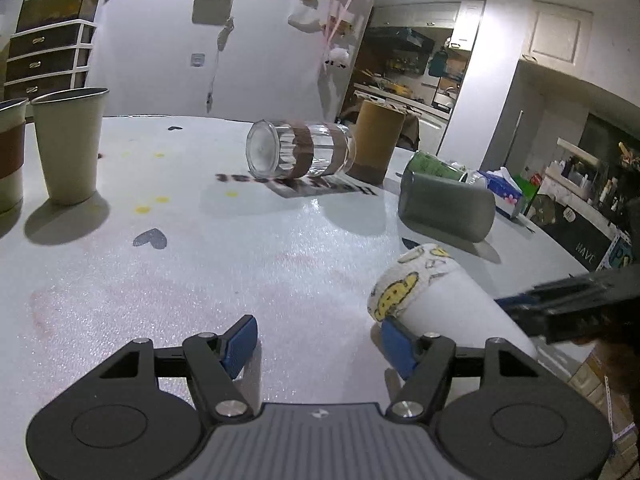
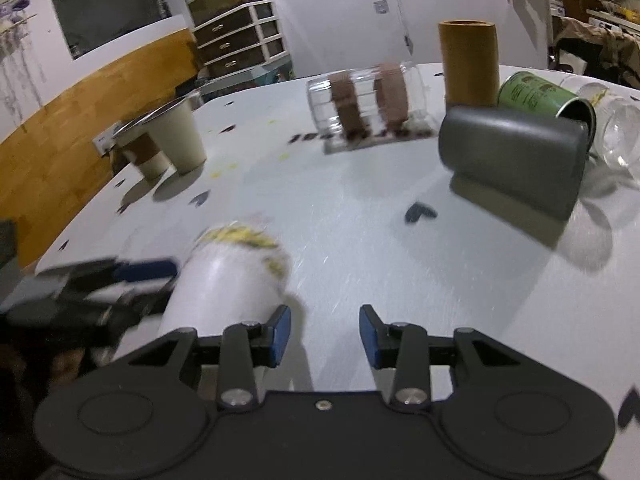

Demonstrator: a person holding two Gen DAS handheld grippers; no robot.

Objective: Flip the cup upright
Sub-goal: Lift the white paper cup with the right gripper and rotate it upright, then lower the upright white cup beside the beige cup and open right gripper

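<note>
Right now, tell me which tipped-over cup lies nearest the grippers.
The white cup with yellow smiley faces, on its side between the grippers; the clear glass and grey cup lie farther back.

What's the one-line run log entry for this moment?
left gripper: open, empty | right gripper: open, empty | white cup: on its side between both grippers, ungrasped | step: flip not yet done

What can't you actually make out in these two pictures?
- White cup open end: left wrist view, behind the left gripper and right gripper.
- Its yellow pattern: right wrist view, motion blur.
- Beige cup with brown band: left wrist view, cut by the frame edge.
- Print under the clear glass: too small.
</note>
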